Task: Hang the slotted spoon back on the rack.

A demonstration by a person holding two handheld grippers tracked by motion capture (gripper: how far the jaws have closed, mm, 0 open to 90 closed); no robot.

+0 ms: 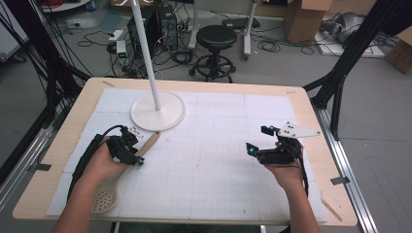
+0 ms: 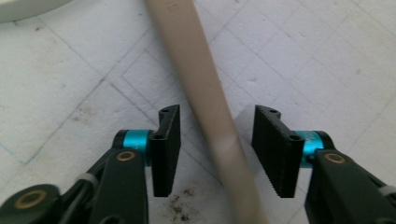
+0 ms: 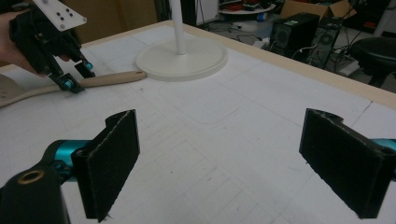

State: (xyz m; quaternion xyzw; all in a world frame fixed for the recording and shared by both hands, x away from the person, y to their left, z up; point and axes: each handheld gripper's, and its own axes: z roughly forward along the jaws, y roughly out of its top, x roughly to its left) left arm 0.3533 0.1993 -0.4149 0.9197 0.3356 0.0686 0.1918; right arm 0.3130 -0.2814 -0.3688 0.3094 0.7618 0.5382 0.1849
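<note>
A wooden slotted spoon point(image 1: 148, 143) lies on the white gridded mat, its holed bowl near the front left and its handle pointing toward the lamp base. My left gripper point(image 1: 136, 148) reaches down over the handle. In the left gripper view the handle point(image 2: 196, 70) runs between the two pads with a gap on each side, so the left gripper point(image 2: 217, 149) is open around it. My right gripper point(image 1: 257, 140) hovers over the mat at the right, and its jaws point(image 3: 224, 163) stand wide open with nothing between them. The right gripper view shows the left gripper point(image 3: 77, 77) over the spoon handle point(image 3: 116, 78).
A round white lamp base point(image 1: 158, 111) with a thin upright pole stands at the back left of the mat, just beyond the spoon handle's tip. The wooden table edge point(image 1: 311, 111) borders the mat. A black stool point(image 1: 216, 36) and cables are on the floor behind.
</note>
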